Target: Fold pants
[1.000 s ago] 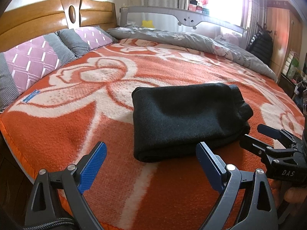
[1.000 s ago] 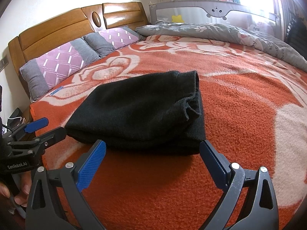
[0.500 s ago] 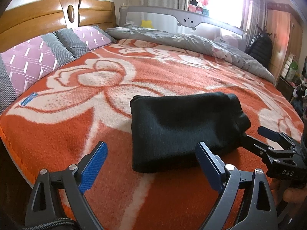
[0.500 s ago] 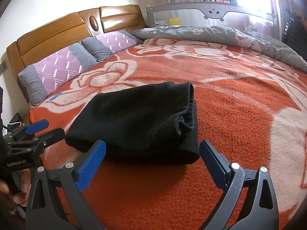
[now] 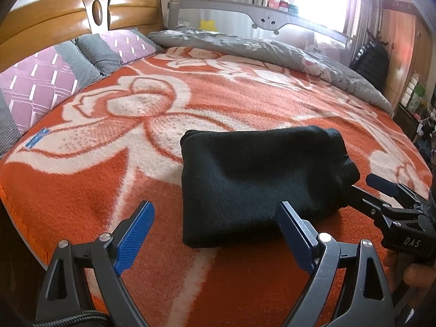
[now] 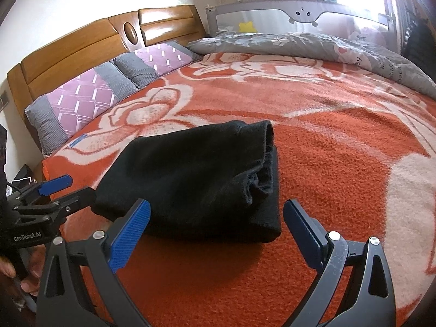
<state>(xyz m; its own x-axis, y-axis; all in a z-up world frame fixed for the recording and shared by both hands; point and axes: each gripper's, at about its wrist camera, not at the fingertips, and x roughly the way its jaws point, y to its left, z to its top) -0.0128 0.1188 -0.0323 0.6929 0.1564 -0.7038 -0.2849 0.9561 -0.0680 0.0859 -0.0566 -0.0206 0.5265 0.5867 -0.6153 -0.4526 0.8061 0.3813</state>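
The black pants (image 5: 261,179) lie folded into a thick rectangle on the orange and white blanket (image 5: 136,125). They also show in the right wrist view (image 6: 196,174), with the layered open end facing right. My left gripper (image 5: 215,226) is open and empty, just short of the bundle's near left edge. My right gripper (image 6: 218,223) is open and empty, just short of its near right edge. Each gripper shows in the other's view, the right one (image 5: 365,188) and the left one (image 6: 70,188), both close beside the bundle.
Purple and grey pillows (image 5: 49,79) lie against the wooden headboard (image 5: 81,8). A grey quilt (image 5: 272,49) lies along the far side under a bed rail (image 5: 256,19). A wardrobe (image 5: 406,43) and clutter stand at the right. The blanket's near left edge (image 5: 16,218) drops off.
Both grippers have pulled back a little from the folded pants and risen slightly. The pants lie still and unchanged.
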